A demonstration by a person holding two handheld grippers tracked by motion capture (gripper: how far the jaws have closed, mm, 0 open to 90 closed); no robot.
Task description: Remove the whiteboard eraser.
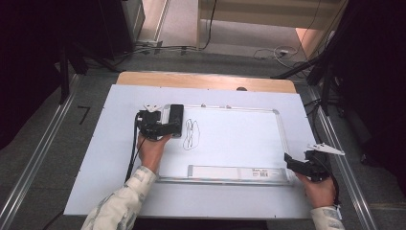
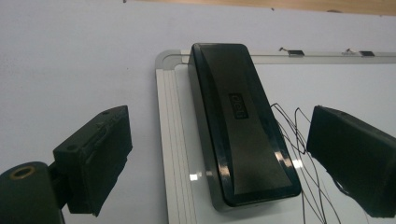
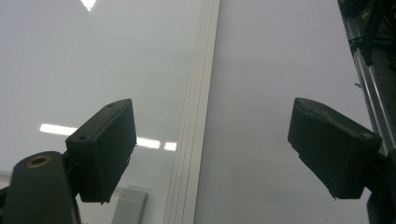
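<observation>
A person at a table is reaching the left gripper (image 1: 167,128) toward a black eraser (image 1: 176,120) that is lying on the whiteboard (image 1: 239,139), in the board's upper left corner at about ten o'clock from its centre. In the left gripper view, the jaws are standing wide apart on either side of the eraser (image 2: 243,126), grasping nothing and not touching it. A looping black scribble (image 1: 191,133) is sitting just beside the eraser, at its three o'clock. The right gripper (image 1: 293,163) is hovering at the board's lower right corner, about four o'clock, its jaws spread and empty over the frame (image 3: 198,112).
</observation>
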